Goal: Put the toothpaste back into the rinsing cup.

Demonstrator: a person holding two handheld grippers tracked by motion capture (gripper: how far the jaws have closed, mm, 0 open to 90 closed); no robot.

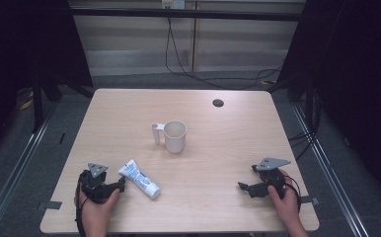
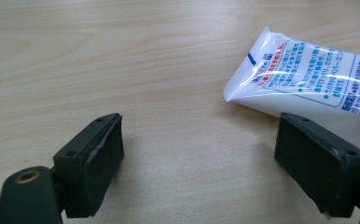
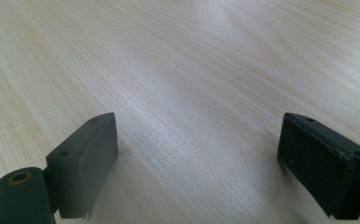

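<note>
A white tube with blue print [image 1: 139, 179] lies flat on the wooden table [image 1: 228, 143] at the front left, its crimped end toward the left gripper [image 1: 121, 185]. That gripper rests just left of the tube, open, with bare wood between its pads. In the left gripper view the tube [image 2: 304, 79] lies beyond the right-hand jaw, and the left gripper [image 2: 199, 158] holds nothing. A cream mug [image 1: 174, 136] with a handle stands upright mid-table. The right gripper [image 1: 243, 187] sits low at the front right, open; in its own view the right gripper [image 3: 197, 158] has only wood between its pads.
A dark round grommet hole [image 1: 218, 102] sits near the table's far edge. Black frame posts and cables stand beyond the table. Metal rails run along the floor on both sides. A person's hands hold both grippers near the front edge.
</note>
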